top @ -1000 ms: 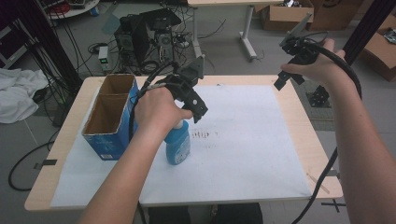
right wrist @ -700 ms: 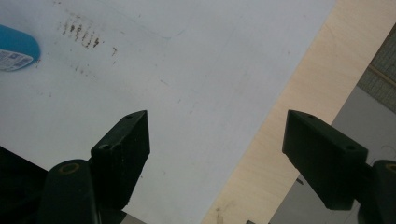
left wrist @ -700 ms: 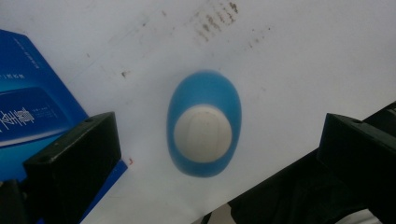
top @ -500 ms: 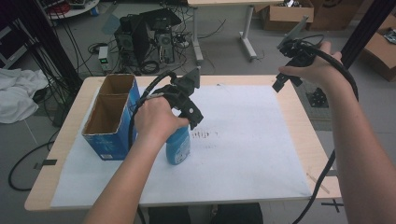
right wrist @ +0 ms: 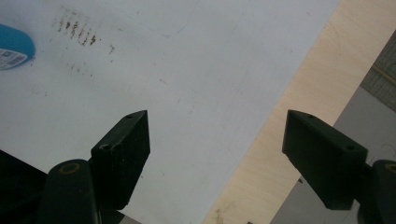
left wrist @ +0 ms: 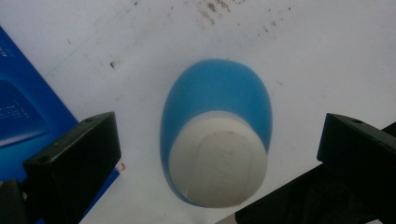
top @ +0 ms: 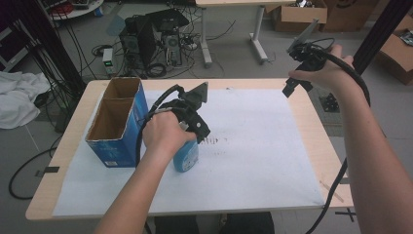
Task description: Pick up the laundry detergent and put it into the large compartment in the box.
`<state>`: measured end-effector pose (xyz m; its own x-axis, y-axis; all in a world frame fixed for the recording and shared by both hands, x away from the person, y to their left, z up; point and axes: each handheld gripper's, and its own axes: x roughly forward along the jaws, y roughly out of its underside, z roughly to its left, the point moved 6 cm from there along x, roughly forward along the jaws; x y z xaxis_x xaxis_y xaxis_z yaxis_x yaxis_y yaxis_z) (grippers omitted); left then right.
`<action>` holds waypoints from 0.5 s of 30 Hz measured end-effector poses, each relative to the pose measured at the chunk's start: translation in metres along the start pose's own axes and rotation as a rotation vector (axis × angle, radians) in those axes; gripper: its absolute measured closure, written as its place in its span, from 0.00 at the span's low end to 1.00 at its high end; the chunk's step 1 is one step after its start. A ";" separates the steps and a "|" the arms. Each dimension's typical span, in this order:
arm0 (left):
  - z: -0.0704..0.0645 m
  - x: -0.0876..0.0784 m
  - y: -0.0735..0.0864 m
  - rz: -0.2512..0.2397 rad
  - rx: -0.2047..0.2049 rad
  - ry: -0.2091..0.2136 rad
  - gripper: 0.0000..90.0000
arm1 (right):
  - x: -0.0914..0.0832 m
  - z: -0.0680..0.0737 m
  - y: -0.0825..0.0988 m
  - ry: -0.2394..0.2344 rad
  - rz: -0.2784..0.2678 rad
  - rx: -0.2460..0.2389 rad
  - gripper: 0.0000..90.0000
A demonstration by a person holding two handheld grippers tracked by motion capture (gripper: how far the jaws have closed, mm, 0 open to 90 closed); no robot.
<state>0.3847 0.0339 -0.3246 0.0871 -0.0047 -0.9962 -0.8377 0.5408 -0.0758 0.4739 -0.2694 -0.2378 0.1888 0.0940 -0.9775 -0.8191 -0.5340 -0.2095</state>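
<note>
Blue plastic bottle (top: 186, 157) with a white cap stands upright on the white paper sheet (top: 253, 161) that covers the wooden worktop (top: 319, 141). It sits just beside the right wall of the blue cardboard box (top: 119, 146), near the front left quarter of the sheet. The box is open at the top and divided into two compartments; nothing can be made out inside them from the high view.

Left tongs (top: 195, 127) hang directly above the bottle, held in the person's left hand (top: 163, 134). In the left gripper view the bottle (left wrist: 215, 156) is seen from above, white cap nearest the camera, lying between the two black jaws. The jaws are spread wide, with clear paper visible on each side between jaw and bottle; no contact. A corner of the box (left wrist: 23, 112) appears at the left edge of that view.

Right tongs (top: 298, 63) are held high over the far right corner of the worktop, well apart from the bottle, in the person's right hand (top: 328, 73). In the right gripper view the jaws are spread wide with nothing between them; below lie the sheet and the bare wooden edge (right wrist: 299, 116). A smudge of dark marks (top: 214, 142) lies on the paper just right of the bottle.
</note>
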 end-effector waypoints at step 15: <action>-0.001 0.019 -0.001 0.019 0.013 -0.029 0.00 | 0.003 0.000 0.000 -0.005 0.005 0.005 0.26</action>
<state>0.3862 0.0323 -0.3436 0.0874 0.0298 -0.9957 -0.8324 0.5513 -0.0566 0.4749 -0.2692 -0.2411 0.1823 0.0957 -0.9786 -0.8225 -0.5305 -0.2051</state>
